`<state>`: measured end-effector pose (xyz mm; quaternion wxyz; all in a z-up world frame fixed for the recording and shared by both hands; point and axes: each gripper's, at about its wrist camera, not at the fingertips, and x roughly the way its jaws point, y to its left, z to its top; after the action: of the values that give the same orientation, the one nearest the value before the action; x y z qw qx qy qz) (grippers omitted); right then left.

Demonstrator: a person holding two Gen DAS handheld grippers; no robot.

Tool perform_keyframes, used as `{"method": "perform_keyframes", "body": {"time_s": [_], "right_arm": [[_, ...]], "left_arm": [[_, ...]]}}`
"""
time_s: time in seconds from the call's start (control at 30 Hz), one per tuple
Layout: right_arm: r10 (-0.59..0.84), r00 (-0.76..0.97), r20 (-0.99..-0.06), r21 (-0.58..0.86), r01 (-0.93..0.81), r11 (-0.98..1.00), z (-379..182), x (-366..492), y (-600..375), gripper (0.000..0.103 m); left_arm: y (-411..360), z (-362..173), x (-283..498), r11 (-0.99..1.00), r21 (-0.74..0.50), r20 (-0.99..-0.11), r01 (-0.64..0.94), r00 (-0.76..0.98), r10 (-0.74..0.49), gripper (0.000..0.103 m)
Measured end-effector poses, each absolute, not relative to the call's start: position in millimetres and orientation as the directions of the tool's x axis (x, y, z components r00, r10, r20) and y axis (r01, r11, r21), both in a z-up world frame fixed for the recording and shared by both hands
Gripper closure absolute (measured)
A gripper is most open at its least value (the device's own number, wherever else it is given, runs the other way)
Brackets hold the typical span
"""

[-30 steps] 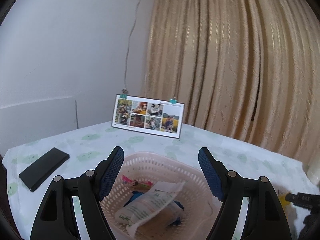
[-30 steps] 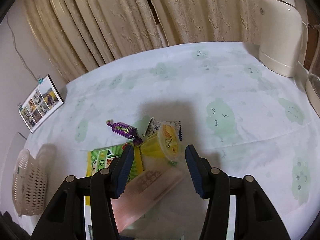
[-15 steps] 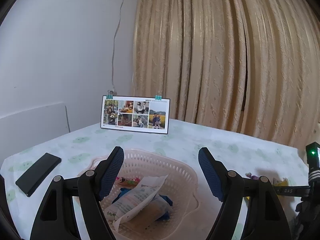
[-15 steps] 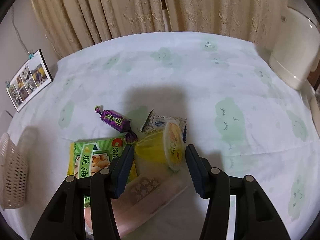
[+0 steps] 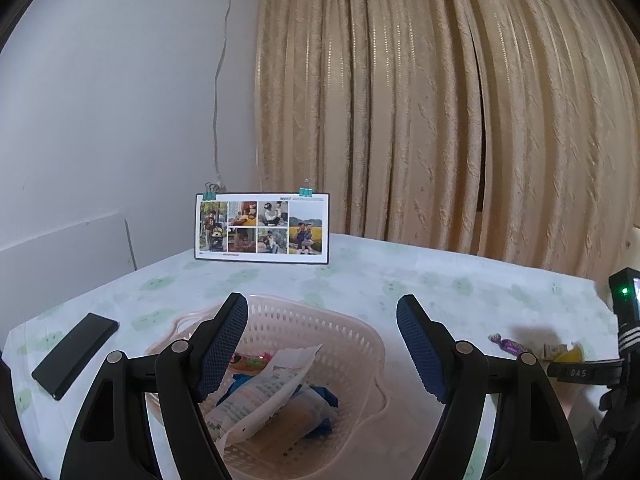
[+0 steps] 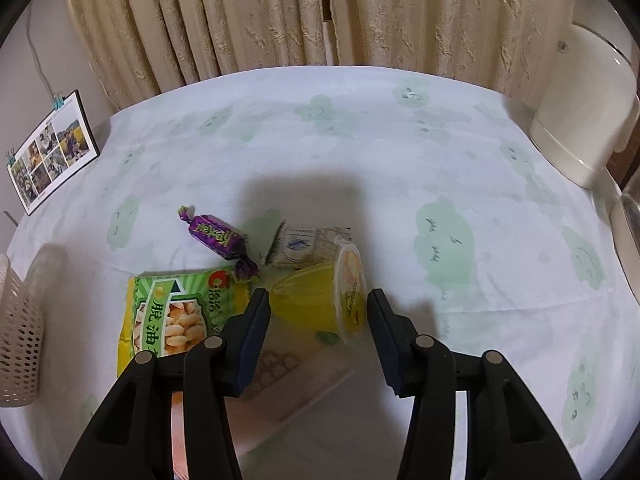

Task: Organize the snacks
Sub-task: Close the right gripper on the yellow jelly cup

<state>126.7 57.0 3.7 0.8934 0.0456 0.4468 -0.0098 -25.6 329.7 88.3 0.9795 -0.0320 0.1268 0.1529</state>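
Your right gripper [image 6: 318, 320] is wide open, holding nothing, with the jelly cup [image 6: 320, 300] on its side between the fingertips. It looks light, slick and squashy: pinch its walls gently. Your left gripper [image 5: 322, 344] hangs open and empty over the basket [image 5: 352, 332].

Left tongs [image 5: 322, 344], right tongs [image 6: 318, 330]: black arms, blue textured pads, silver rivets.

- The pink packet [image 6: 280, 384] under the right gripper [image 6: 316, 332] looks blurry.
- The basket [image 6: 18, 340] is cut off at the picture's left edge.
- The kettle [image 6: 584, 100] is cut off too.
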Motion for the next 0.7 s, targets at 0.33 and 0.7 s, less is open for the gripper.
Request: {"method": "perform_keyframes", "body": {"time_s": [0.33, 0.7], "right_arm": [[0.077, 0.604, -0.793, 0.155, 0.078, 0.985, 6.9, 107.0, 27.6, 0.057], [0.132, 0.619, -0.774, 0.248, 0.105, 0.963, 10.4, 89.9, -6.5, 0.059]], "left_arm": [[308.1, 85.1, -23.7, 0.971, 0.012, -0.256, -0.238, 0.938, 0.233, 0.026], [239.6, 74.0, -4.4, 0.991, 0.063, -0.412, 0.117, 0.908, -0.081, 0.026]]}}
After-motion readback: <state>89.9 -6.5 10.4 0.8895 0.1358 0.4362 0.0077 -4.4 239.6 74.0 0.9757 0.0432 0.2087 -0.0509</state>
